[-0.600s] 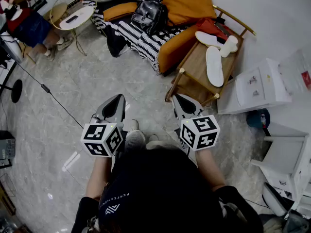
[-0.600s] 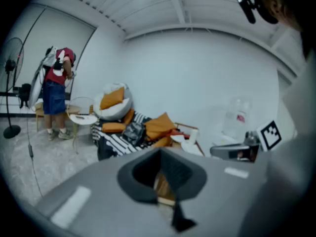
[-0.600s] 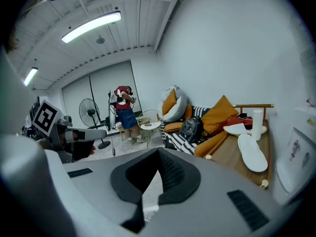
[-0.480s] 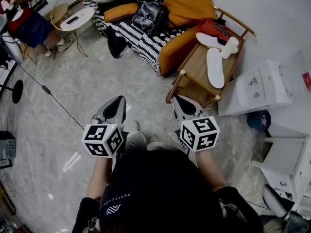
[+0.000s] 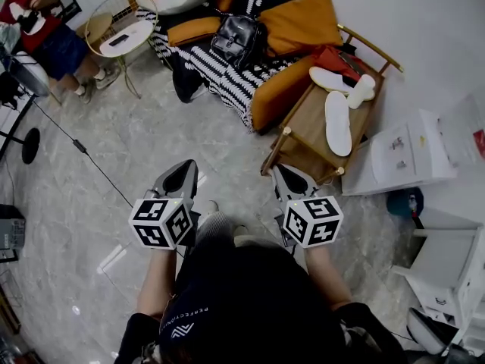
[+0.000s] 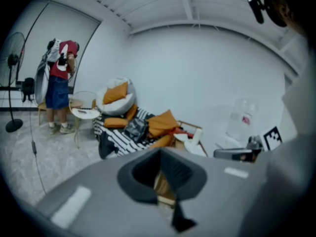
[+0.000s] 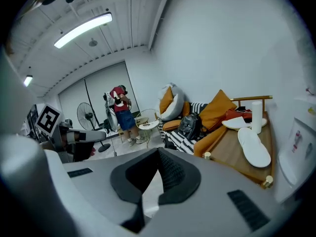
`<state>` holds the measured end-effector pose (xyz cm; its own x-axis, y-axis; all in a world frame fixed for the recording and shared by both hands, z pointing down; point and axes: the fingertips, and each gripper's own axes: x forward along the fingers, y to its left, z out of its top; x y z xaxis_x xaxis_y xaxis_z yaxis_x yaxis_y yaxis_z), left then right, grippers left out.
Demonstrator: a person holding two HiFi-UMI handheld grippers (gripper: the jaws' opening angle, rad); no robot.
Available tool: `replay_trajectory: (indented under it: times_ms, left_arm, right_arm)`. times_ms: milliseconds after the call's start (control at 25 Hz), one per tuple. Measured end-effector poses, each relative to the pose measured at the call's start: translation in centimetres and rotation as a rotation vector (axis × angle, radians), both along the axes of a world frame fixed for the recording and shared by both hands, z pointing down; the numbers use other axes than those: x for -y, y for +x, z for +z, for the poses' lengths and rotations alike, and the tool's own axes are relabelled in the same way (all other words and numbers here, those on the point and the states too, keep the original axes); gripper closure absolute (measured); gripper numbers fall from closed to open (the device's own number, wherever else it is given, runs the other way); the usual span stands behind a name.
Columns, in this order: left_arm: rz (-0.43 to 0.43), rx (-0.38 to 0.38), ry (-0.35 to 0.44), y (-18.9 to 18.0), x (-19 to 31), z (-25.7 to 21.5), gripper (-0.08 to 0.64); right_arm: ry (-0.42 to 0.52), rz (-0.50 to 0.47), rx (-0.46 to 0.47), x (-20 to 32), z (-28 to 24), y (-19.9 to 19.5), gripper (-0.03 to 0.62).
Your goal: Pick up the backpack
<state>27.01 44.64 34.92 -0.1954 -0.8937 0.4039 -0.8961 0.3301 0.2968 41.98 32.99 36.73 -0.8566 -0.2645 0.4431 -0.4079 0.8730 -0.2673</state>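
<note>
- The small black leather backpack [image 5: 236, 40] sits upright on the black-and-white striped sofa [image 5: 220, 70], tucked among puffy orange cushions [image 5: 299, 23]. It is well apart from both grippers and untouched, so none of the pickup is done.
- The grey left gripper [image 5: 184, 170] has its jaws pressed together with nothing between them. The grey right gripper [image 5: 282, 174] is the same: jaws together and empty. Both tilt a little downward over the pale grey stone-look floor [image 5: 174, 135].
- As I judge it, the whole task is left: cross to the sofa, part the jaws, take the bag by its top handle or a strap, and lift it.
- The floor between the person and the front of the sofa is bare, which gives a fairly straight way in, best from the left half.
- A thin black cable [image 5: 79, 145] crosses the floor at far left, off that line.
- The low wooden side table [image 5: 307, 127] carries flat white slippers [image 5: 338, 123]. It stands just ahead of the right gripper and against the sofa's right end, and its near corner post looks like the closest thing to clip.
- A round white wire-framed table [image 5: 132, 29] stands at the sofa's left end, with a person in a red top [image 5: 42, 21] beyond it.
- A white cabinet [image 5: 402, 154] stands to the right, out of the way.
</note>
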Motion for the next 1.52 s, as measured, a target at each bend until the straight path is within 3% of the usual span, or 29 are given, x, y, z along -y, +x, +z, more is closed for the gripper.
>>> replay_trajectory:
  times_ms: [280, 680, 1520]
  left_arm:
    - [-0.009, 0.026, -0.015, -1.7, 0.9, 0.3, 0.552]
    - [-0.021, 0.037, -0.028, -8.5, 3.7, 0.8, 0.552]
    - [0.145, 0.027, -0.05, -23.0, 10.1, 2.4, 0.552]
  right_arm:
    - [0.004, 0.0, -0.033, 1.1, 0.9, -1.8, 0.6]
    - [-0.05, -0.01, -0.065, 3.7, 1.6, -8.2, 0.6]
    - [0.042, 0.063, -0.204, 9.3, 2.9, -24.1, 0.6]
